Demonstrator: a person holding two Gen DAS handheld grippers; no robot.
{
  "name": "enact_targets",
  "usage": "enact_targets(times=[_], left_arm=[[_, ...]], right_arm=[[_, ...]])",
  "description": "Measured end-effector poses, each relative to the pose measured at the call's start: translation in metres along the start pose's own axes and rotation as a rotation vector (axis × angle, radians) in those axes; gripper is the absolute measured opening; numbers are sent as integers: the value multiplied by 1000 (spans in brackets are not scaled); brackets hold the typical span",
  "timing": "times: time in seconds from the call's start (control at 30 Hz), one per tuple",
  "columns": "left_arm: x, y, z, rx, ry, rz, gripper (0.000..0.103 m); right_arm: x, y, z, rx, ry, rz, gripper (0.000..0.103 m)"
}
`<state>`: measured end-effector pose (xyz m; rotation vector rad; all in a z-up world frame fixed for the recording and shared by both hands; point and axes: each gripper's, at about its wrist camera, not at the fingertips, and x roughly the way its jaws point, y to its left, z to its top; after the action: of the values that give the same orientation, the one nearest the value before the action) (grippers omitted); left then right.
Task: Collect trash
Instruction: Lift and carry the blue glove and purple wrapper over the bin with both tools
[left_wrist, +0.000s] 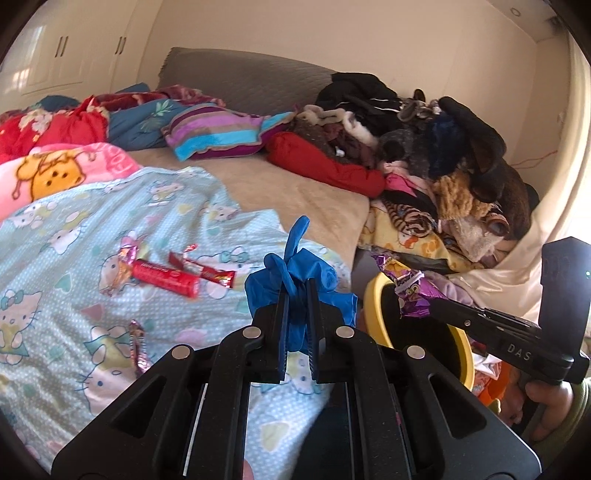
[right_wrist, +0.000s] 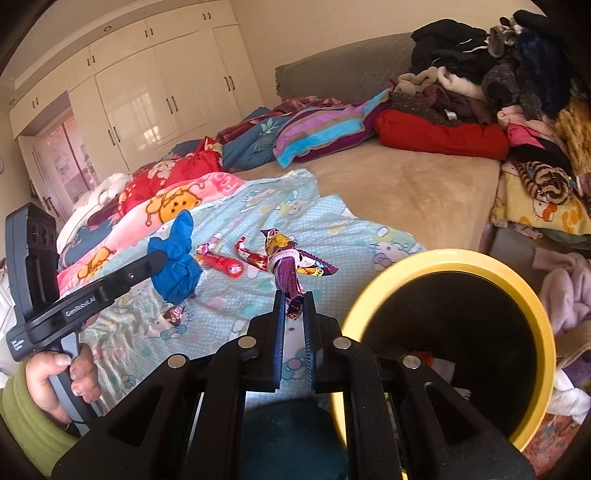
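My left gripper (left_wrist: 298, 286) is shut on a crumpled blue glove (left_wrist: 295, 269), held up over the light blue cartoon-cat blanket (left_wrist: 74, 258). The same gripper (right_wrist: 162, 258) and blue glove (right_wrist: 177, 266) show at the left of the right wrist view. My right gripper (right_wrist: 294, 301) is shut on a purple snack wrapper (right_wrist: 288, 266); in the left wrist view that gripper (left_wrist: 413, 306) and wrapper (left_wrist: 406, 288) hang over the yellow-rimmed bin (left_wrist: 373, 299). The bin (right_wrist: 454, 258) opens dark just right of my right gripper. Red wrappers (left_wrist: 166, 280) lie on the blanket, also red wrappers (right_wrist: 229, 264).
A small dark wrapper (left_wrist: 138, 347) lies nearer on the blanket. Pillows (left_wrist: 214, 133) and folded blankets sit at the back, and a heap of clothes (left_wrist: 443, 147) fills the right side. A hand (right_wrist: 59, 380) in a green sleeve grips the left tool. White wardrobes (right_wrist: 147, 92) line the wall.
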<state>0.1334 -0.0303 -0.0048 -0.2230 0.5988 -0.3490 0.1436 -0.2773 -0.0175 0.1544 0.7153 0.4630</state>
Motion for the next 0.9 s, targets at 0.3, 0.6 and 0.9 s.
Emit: enact_targets(times=[0.3, 0.6, 0.9], left_arm=[[0, -35, -2, 44, 4, -56, 4], [2, -65, -2, 85, 6, -89, 4], [2, -91, -4, 123, 8, -117, 4]], right_arm=[[-32, -23, -5, 18, -26, -44, 10], [-50, -37, -5, 20, -59, -78, 10], [-66, -60, -11, 43, -70, -116, 10]])
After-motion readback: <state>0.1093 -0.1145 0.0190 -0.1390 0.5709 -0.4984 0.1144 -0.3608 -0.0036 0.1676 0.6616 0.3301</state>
